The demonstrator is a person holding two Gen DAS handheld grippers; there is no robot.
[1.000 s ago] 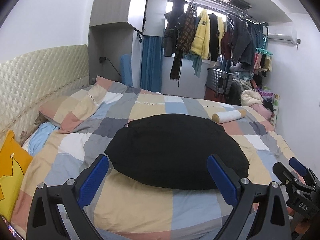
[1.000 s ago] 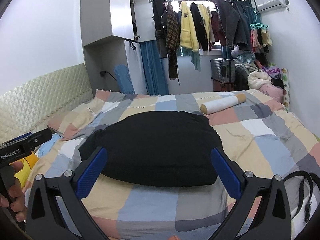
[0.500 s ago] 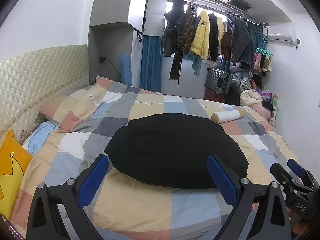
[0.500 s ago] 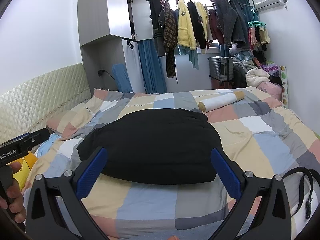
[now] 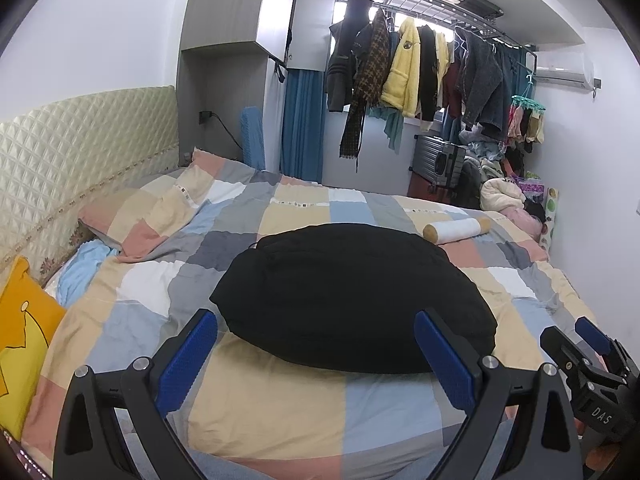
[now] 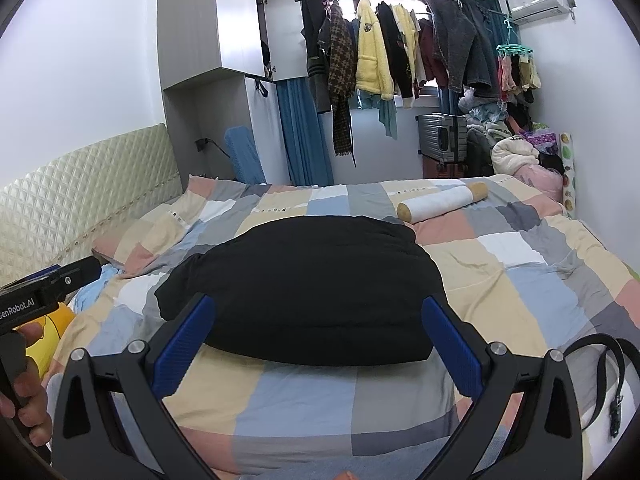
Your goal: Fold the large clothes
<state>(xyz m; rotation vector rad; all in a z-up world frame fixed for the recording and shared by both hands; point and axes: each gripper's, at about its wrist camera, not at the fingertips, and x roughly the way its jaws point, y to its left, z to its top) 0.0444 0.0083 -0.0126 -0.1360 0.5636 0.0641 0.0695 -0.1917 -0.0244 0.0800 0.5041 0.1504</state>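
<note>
A black garment (image 5: 352, 296) lies folded in a compact bundle in the middle of the checked bed cover (image 5: 256, 396); it also shows in the right wrist view (image 6: 308, 288). My left gripper (image 5: 316, 352) is open and empty, held above the near edge of the bed, just short of the garment. My right gripper (image 6: 318, 350) is open and empty too, at about the same distance. Each gripper shows at the edge of the other's view: the right one (image 5: 588, 360) and the left one (image 6: 52, 284).
A white roll (image 6: 440, 202) lies on the bed behind the garment. A yellow cushion (image 5: 20, 348) and a checked pillow (image 5: 136, 216) are at the left by the headboard. A black belt (image 6: 600, 376) lies at the right. Hung clothes (image 6: 400, 52) and a suitcase (image 6: 440, 136) stand beyond the bed.
Both grippers have drifted slightly back and up from the garment; the views shift a little. The garment has not moved and both grippers stay open.
</note>
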